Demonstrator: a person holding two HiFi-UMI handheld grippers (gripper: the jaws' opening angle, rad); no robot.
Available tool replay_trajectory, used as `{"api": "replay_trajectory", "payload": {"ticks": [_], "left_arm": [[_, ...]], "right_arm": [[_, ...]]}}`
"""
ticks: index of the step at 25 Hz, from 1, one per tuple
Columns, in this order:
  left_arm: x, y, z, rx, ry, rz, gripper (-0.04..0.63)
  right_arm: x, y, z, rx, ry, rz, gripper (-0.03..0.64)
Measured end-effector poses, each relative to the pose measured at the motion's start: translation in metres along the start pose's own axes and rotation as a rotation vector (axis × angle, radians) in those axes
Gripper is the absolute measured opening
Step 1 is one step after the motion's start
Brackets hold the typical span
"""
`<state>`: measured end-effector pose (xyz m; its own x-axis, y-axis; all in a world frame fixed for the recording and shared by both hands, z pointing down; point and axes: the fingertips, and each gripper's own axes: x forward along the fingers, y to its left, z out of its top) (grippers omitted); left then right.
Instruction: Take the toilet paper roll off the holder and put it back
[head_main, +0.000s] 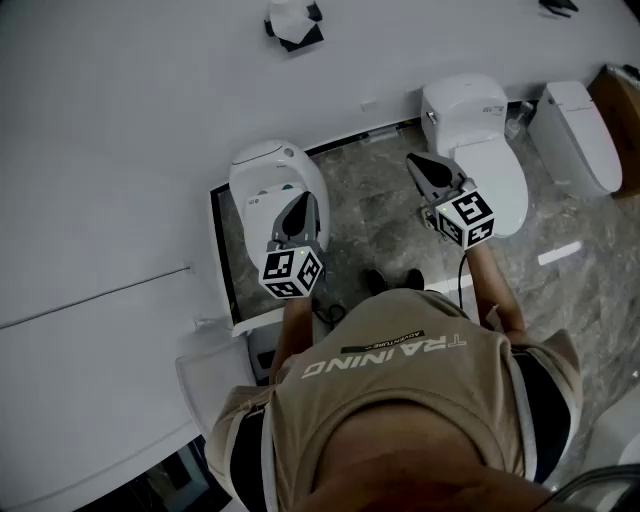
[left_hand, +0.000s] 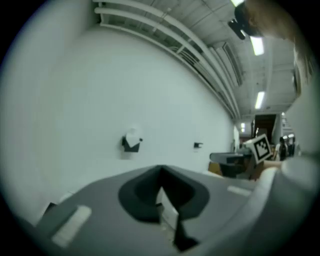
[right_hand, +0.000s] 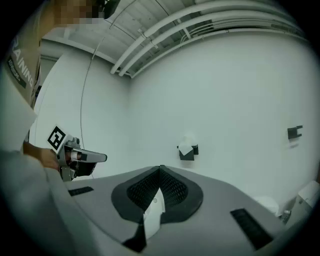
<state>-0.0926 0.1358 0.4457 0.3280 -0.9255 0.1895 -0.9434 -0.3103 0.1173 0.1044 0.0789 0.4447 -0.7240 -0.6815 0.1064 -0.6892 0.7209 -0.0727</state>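
Note:
The white toilet paper roll sits on its black holder on the white wall, far ahead of both grippers. From the left gripper view the roll is small and distant, and the same holds for the roll in the right gripper view. My left gripper is held over a toilet, its jaws shut with nothing between them. My right gripper points toward the wall, also shut and empty. Neither gripper touches the roll.
Three white toilets stand along the wall: one under the left gripper, one beside the right gripper, one farther right. A small black fitting is on the wall right of the holder. The floor is grey marble.

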Motion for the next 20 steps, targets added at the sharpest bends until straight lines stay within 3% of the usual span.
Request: {"api": "replay_trajectory", "payload": {"ticks": [7, 20], "left_arm": [[-0.004, 0.007, 0.009, 0.021, -0.060, 0.011, 0.000], [-0.007, 0.032, 0.002, -0.008, -0.056, -0.006, 0.000]], "right_arm": [[0.004, 0.005, 0.013, -0.040, -0.040, 0.007, 0.014], [0.024, 0.018, 0.015, -0.036, -0.022, -0.015, 0.012]]}}
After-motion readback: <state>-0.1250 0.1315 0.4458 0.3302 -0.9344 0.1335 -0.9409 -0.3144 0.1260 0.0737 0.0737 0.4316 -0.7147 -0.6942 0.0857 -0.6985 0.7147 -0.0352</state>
